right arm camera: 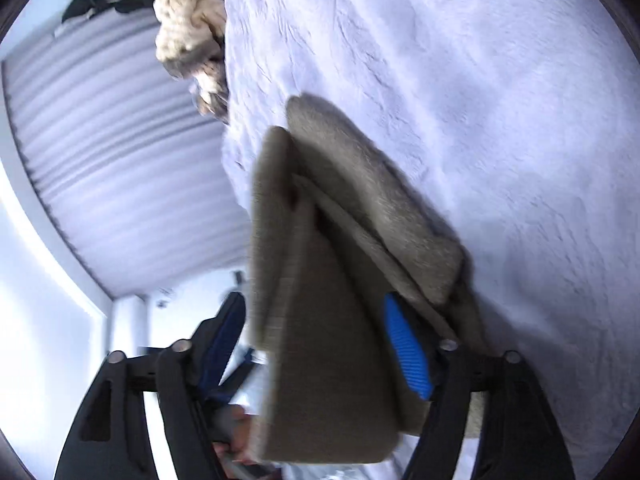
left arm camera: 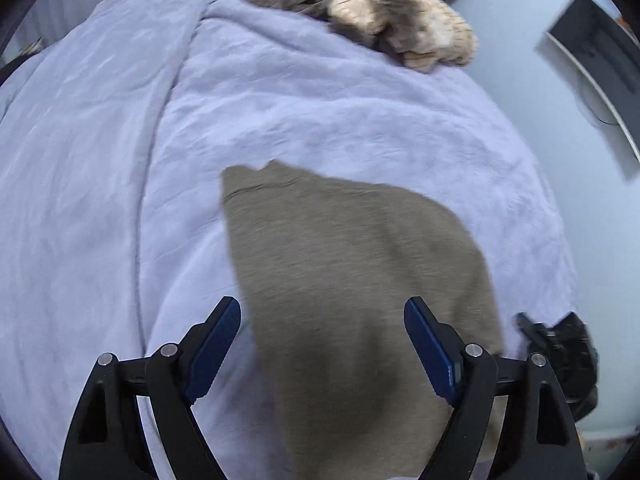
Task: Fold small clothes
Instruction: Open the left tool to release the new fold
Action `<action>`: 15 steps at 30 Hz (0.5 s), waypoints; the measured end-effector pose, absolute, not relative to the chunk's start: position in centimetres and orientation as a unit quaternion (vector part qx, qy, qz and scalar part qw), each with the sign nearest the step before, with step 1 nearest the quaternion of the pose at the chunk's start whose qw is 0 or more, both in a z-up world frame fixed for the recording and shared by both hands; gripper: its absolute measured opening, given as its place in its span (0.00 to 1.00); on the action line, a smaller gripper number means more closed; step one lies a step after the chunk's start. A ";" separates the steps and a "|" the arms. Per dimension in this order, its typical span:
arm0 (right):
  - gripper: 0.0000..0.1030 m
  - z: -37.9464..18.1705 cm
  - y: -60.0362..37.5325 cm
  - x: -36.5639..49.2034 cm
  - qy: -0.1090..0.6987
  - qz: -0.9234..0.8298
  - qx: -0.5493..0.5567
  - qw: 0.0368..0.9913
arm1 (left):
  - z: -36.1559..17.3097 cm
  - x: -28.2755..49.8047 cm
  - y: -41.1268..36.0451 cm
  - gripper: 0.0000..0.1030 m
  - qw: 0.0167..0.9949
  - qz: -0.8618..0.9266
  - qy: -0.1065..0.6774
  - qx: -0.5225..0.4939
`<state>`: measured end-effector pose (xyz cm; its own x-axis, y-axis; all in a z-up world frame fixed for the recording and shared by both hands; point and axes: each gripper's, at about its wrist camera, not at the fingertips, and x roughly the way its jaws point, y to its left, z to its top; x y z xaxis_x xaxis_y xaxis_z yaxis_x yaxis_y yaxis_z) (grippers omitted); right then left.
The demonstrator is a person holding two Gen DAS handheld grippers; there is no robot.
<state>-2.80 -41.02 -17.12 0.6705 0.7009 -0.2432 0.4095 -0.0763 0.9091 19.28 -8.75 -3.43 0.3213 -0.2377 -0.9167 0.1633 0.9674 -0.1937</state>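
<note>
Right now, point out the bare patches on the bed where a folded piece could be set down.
The widest free stretch of the pale lavender fleece blanket lies left of the grey-brown knit garment. A second band runs between that garment and the fluffy beige-and-brown heap at the far end. It is crowded near the open left gripper, where the garment lies.

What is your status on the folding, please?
Left gripper open above the garment. Right gripper open, folded cloth between jaws. Fuzzy pile far off, nothing blocking.
</note>
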 end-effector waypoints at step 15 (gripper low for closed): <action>0.16 -6.6 -37.1 3.8 0.509 0.132 0.418 0.741 | -6.6 18.4 -7.7 0.82 0.795 -0.119 0.594 -0.019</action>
<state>3.81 -37.06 -6.56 0.4466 0.6215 -0.6436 0.2292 0.6159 0.7537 18.40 -7.68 -6.62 0.2654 -0.2127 -0.9404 0.1673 0.9707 -0.1723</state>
